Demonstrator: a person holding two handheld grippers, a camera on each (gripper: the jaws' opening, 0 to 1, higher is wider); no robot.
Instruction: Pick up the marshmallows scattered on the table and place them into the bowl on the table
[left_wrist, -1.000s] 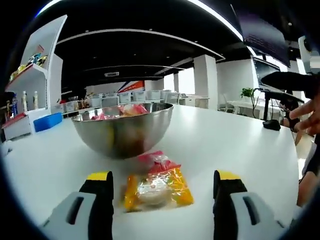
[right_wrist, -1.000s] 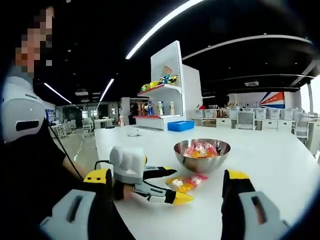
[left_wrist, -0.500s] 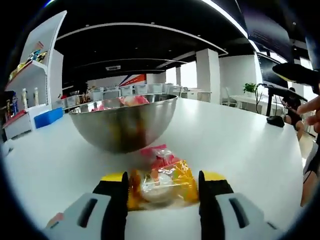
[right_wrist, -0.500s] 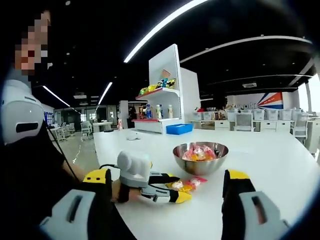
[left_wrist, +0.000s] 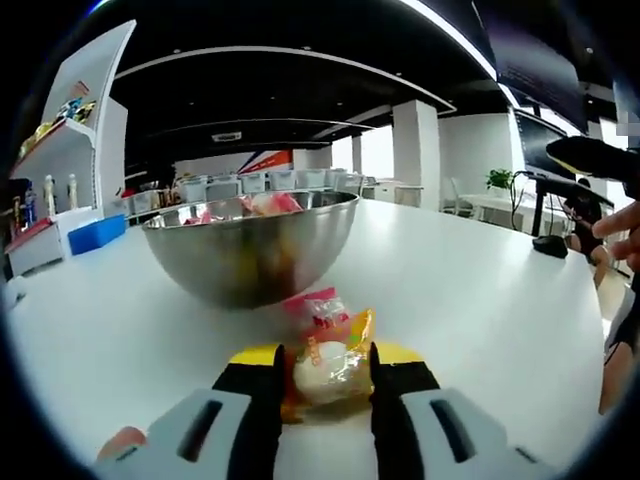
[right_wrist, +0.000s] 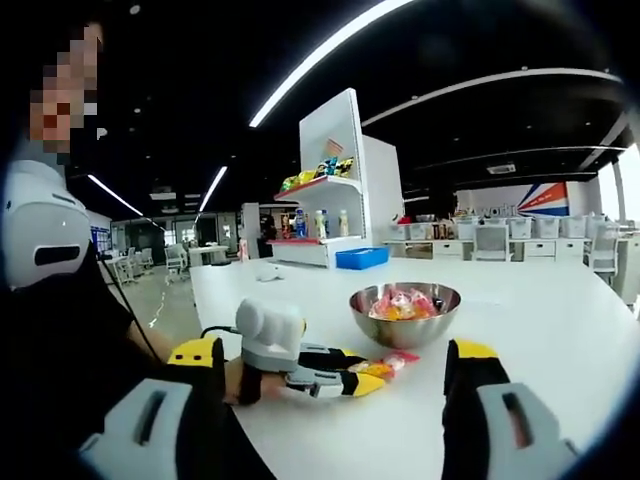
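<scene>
Left tongs (left_wrist: 322, 375) clenched on an orange-wrapped marshmallow (left_wrist: 327, 366), right in front of the steel bowl (left_wrist: 250, 248) on the white worktop (left_wrist: 480, 290). Pink-wrapped marshmallow (left_wrist: 316, 309) lying against the bowl's base, more sweets piled inside. Right tongs (right_wrist: 335, 375) hanging released, well back from the bowl.

Left claw (left_wrist: 322, 362) jaws closed in from wide apart — now pinching the orange-wrapped marshmallow (left_wrist: 327, 366), wrapper crumpled
</scene>
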